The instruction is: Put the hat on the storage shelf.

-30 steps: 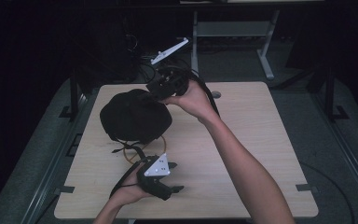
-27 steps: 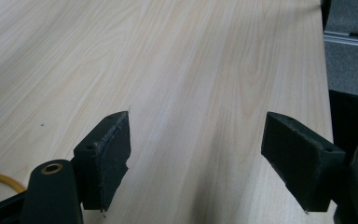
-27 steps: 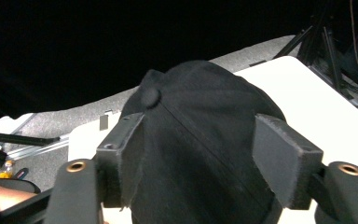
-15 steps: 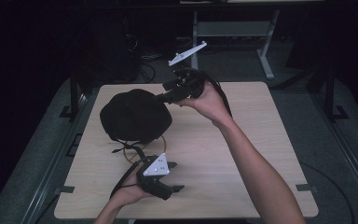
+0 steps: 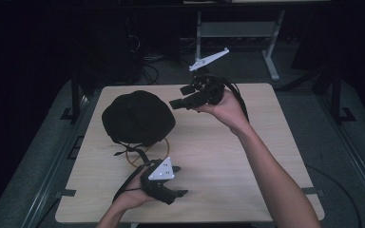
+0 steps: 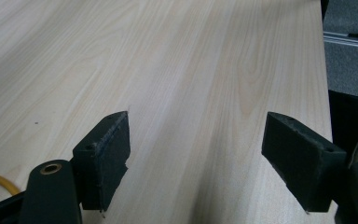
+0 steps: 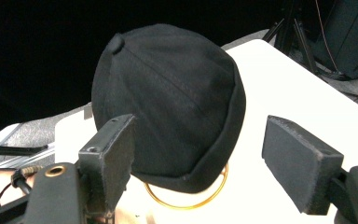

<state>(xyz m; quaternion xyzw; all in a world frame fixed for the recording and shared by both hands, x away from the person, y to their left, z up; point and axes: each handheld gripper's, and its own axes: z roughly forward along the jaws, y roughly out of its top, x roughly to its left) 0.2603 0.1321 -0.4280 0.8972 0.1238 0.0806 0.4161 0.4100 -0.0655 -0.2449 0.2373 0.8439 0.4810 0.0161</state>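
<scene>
So the black cap (image 5: 138,118) sits on the left half of the wooden table (image 5: 218,156), crown up with the little button on top. It's sitting on a yellow-orange ring (image 7: 186,198), but most of that ring is tucked under the brim, so only an arc pokes out at the near side. There are also some dark straps or cords by the cap's near edge, too dim in the high view to say what they are.

The right gripper (image 5: 183,97) hangs above the table just right of the cap, pointed at it but not touching. Its jaws have just been opening and now stand wide, nothing between the pads; the cap is further off beyond them.

The left gripper (image 5: 178,183) is down near the front edge, well apart from the cap, jaws spread wide over bare wood and holding nothing. The person's left hand is partly cut off by the bottom edge.
</scene>
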